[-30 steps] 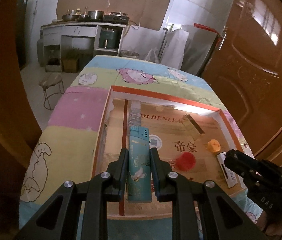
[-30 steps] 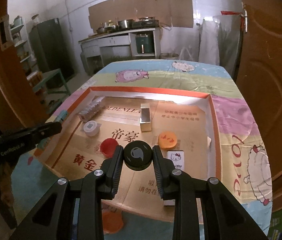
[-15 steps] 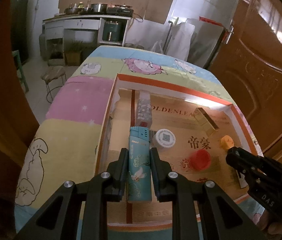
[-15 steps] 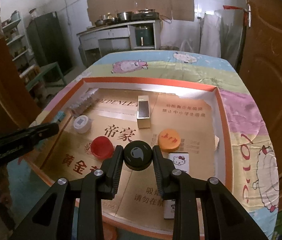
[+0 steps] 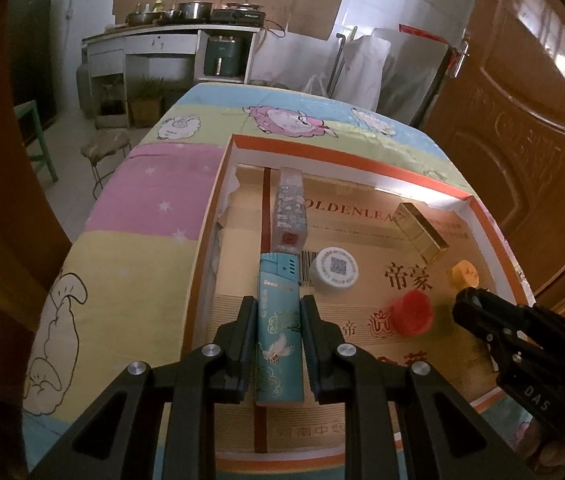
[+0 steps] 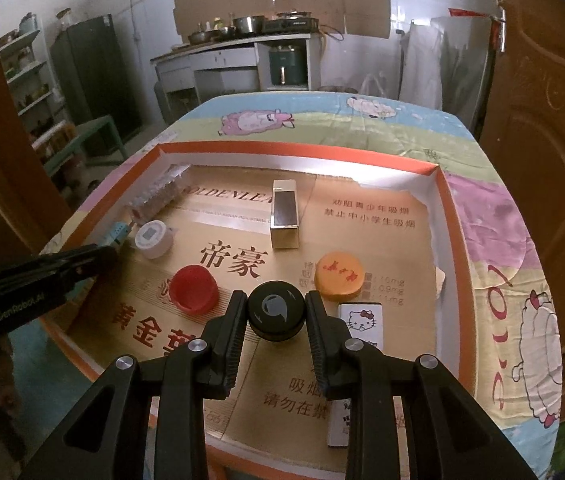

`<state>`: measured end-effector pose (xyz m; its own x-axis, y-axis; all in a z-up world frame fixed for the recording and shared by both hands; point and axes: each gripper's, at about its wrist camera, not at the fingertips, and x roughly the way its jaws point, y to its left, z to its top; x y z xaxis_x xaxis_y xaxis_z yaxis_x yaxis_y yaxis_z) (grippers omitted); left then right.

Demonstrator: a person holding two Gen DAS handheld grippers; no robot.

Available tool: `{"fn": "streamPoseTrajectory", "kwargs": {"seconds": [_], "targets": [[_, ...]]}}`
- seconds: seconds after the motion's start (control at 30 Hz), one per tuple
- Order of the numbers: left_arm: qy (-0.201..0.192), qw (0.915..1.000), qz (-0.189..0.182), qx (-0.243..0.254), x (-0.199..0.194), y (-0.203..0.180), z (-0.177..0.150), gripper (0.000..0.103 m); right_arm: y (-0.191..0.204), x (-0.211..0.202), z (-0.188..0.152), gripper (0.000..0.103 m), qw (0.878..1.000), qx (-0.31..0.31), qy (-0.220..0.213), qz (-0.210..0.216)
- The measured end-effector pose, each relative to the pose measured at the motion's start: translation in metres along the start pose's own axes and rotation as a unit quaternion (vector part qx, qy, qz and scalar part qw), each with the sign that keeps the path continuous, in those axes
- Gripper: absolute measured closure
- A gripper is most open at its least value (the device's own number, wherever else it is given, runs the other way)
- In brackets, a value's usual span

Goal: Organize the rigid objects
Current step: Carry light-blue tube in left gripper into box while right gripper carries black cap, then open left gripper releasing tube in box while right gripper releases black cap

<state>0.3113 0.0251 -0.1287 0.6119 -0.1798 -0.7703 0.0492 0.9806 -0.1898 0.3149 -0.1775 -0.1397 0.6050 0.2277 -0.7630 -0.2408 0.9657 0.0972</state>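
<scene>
My left gripper [image 5: 278,316] is shut on a teal lighter [image 5: 278,332] and holds it over the left part of the shallow orange-rimmed cardboard tray [image 5: 338,164]. My right gripper [image 6: 276,312] is shut on a black round cap [image 6: 276,311] above the tray's [image 6: 294,148] front middle. In the tray lie a white cap [image 5: 333,269], a red cap [image 5: 411,313], an orange cap [image 6: 339,273], a gold box [image 6: 284,214], a clear patterned lighter [image 5: 291,210] and a Hello Kitty lighter [image 6: 358,320].
The tray rests on a table with a pastel cartoon cloth [image 5: 154,208]. A wooden door [image 5: 522,120] stands at the right. A stool [image 5: 106,144] and a kitchen counter [image 5: 170,44] stand beyond the table. The right gripper's body [image 5: 522,352] shows in the left wrist view.
Both grippers have moved forward over the tray, each still holding its object. The tray's contents have not moved.
</scene>
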Motion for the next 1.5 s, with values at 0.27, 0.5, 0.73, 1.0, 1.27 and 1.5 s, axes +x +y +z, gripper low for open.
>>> {"fn": "streamPoseTrajectory", "kwargs": {"seconds": [0.27, 0.5, 0.73, 1.0, 1.27, 1.5], "targets": [[0.006, 0.9998, 0.012, 0.015, 0.003, -0.005, -0.001, 0.081, 0.001, 0.006, -0.003, 0.072, 1.000, -0.002, 0.007, -0.003], [-0.001, 0.9999, 0.000, 0.016, 0.002, -0.006, 0.000, 0.069, 0.001, 0.008, -0.004, 0.072, 1.000, -0.003, 0.007, -0.005], [-0.013, 0.9998, -0.002, 0.012, -0.004, -0.005, 0.000, 0.059, 0.001, 0.009, -0.005, 0.069, 1.000, -0.008, 0.007, -0.006], [-0.034, 0.9993, -0.007, 0.014, -0.022, -0.006, 0.002, 0.059, 0.000, 0.000, -0.001, 0.066, 1.000, -0.007, -0.008, -0.004], [-0.038, 0.9991, -0.010, 0.017, -0.033, -0.012, 0.000, 0.059, 0.004, -0.016, -0.001, 0.066, 1.000, -0.008, -0.016, -0.005], [-0.040, 0.9988, -0.014, 0.023, -0.046, -0.018, -0.006, 0.059, 0.008, -0.033, -0.003, 0.066, 1.000, -0.008, -0.024, -0.004]]}}
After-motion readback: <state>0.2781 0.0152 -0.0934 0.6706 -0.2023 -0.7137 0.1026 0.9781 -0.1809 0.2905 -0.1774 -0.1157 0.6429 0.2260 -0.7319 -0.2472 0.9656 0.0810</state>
